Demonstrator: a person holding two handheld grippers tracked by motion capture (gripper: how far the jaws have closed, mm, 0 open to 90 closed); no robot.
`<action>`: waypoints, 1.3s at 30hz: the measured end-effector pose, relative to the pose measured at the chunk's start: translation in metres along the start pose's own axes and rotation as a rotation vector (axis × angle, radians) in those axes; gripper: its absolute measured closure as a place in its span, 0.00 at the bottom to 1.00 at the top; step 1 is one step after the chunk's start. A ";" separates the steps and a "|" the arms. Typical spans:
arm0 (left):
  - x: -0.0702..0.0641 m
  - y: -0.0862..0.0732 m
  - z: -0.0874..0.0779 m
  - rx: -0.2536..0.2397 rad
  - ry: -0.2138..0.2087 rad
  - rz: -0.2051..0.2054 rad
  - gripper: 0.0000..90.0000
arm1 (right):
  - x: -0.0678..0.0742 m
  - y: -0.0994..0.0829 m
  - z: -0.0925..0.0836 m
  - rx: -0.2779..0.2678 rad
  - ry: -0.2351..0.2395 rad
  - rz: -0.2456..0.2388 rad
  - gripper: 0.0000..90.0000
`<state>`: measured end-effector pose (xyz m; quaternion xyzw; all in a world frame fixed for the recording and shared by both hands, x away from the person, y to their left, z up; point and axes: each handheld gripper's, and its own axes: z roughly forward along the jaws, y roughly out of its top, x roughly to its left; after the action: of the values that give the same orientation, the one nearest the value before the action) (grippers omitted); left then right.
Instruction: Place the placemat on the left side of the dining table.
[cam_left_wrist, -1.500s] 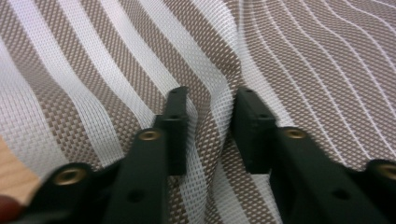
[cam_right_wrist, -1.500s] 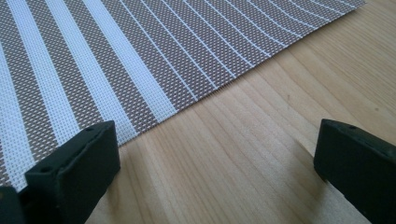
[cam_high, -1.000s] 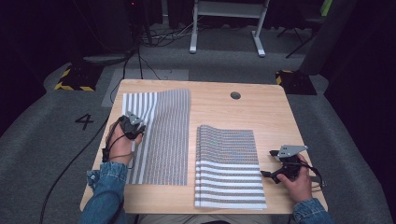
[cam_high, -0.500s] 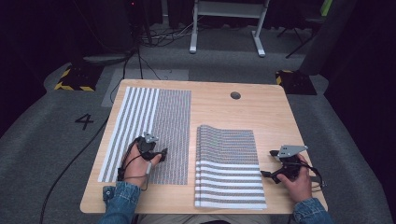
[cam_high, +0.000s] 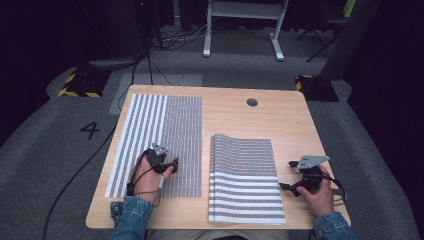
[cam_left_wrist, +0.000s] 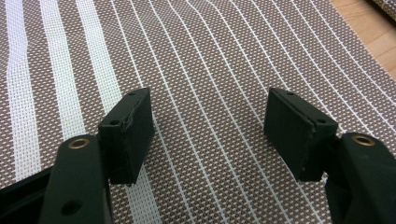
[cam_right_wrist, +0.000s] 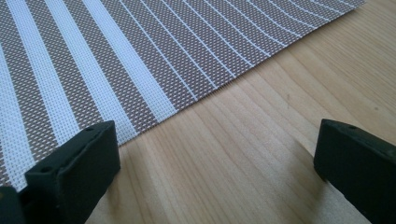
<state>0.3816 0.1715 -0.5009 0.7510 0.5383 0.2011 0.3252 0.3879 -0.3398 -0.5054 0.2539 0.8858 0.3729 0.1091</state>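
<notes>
Two striped woven placemats lie on the wooden table (cam_high: 295, 125). The left placemat (cam_high: 160, 135) lies flat, with wide white stripes on its left half and fine lines on its right. My left gripper (cam_high: 167, 165) hovers over its near part, open, with bare weave (cam_left_wrist: 210, 84) between the jaws. The right placemat (cam_high: 245, 175) has a slight hump at its far end. Just right of that placemat's edge (cam_right_wrist: 140, 70) my right gripper (cam_high: 290, 187) stands open over bare wood (cam_right_wrist: 243, 154).
A round cable hole (cam_high: 252, 102) sits in the table's far right part. Cables trail from both grippers. Grey carpet with a "4" mark (cam_high: 90, 130) surrounds the table, and a white desk frame (cam_high: 245, 25) stands beyond it.
My left gripper has drawn back from the left placemat's far left part to its near middle. The placemat, folded over before, now lies spread flat. The right gripper has stayed put.
</notes>
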 end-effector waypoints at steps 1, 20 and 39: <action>0.000 0.000 0.000 -0.001 -0.001 -0.003 0.37 | 0.000 0.000 0.000 -0.001 0.001 0.001 0.00; -0.013 0.007 -0.025 -0.053 -0.015 0.048 0.34 | 0.000 0.000 0.000 0.000 0.001 -0.002 0.00; -0.073 -0.034 -0.071 -0.071 -0.296 0.235 0.34 | 0.000 0.000 0.000 -0.003 0.001 -0.001 0.00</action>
<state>0.2876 0.1294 -0.4709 0.8181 0.3858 0.1439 0.4015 0.3880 -0.3399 -0.5056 0.2532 0.8854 0.3743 0.1091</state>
